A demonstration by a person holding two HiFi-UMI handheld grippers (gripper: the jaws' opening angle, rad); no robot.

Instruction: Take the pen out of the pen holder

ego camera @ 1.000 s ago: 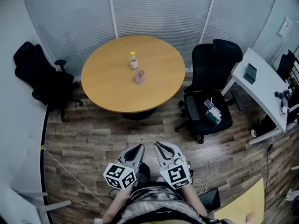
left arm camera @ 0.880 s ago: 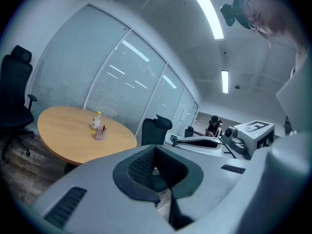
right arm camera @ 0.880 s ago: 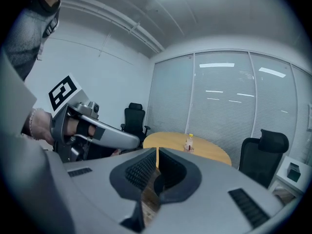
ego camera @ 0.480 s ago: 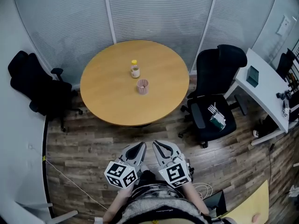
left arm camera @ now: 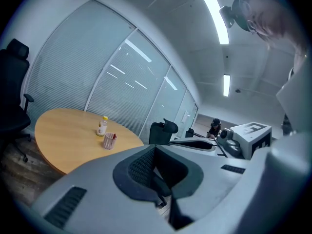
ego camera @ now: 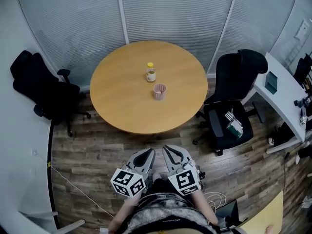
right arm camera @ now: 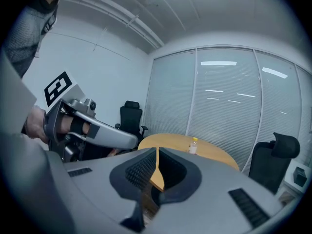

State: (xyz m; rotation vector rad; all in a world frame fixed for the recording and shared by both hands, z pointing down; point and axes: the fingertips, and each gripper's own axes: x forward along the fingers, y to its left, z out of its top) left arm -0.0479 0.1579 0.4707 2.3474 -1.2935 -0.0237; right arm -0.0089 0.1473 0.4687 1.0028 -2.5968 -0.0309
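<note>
A pink mesh pen holder [ego camera: 159,91] stands near the middle of the round wooden table [ego camera: 122,101], with a small yellow-capped bottle [ego camera: 151,72] just behind it. In the left gripper view the pen holder [left arm camera: 109,141] shows a red pen tip sticking out, next to the bottle [left arm camera: 102,126]. Both grippers are held low, close to the person's body and far short of the table. The left gripper [ego camera: 147,153] and right gripper [ego camera: 167,150] are side by side, each shut on nothing. The left gripper [left arm camera: 156,149] and the right gripper [right arm camera: 157,152] point towards the table, where the bottle [right arm camera: 194,146] shows.
A black office chair [ego camera: 41,84] stands left of the table. Another black chair [ego camera: 234,101] at the right has items [ego camera: 234,123] on its seat. A white desk [ego camera: 285,99] runs along the right. Blinds cover the glass wall behind. A cable [ego camera: 78,186] lies on the wood floor.
The head view has shifted, so the table and chairs sit further right and slightly lower. Both grippers stay shut in the same place by the body.
</note>
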